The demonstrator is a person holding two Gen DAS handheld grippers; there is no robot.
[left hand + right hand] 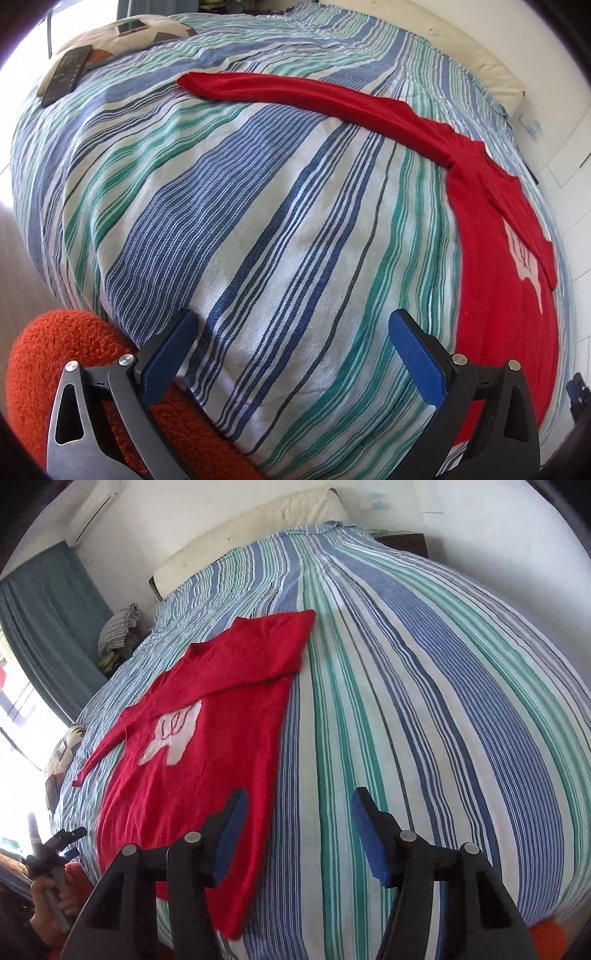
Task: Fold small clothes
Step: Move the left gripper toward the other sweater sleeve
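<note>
Sweater: our red sweater lies flat near the bed's foot edge.
Left gripper: jaws spread, holding nothing.
Right gripper: jaws spread, holding nothing.

- The left wrist view looks steeply down from the near edge of the bed, close above the striped cover, its blue fingers framing the bottom.
- The right wrist view looks along the bed toward the headboard, tilted down, also close.
- Both share the striped cover and the red sweater, which the right view shows left of centre.
</note>
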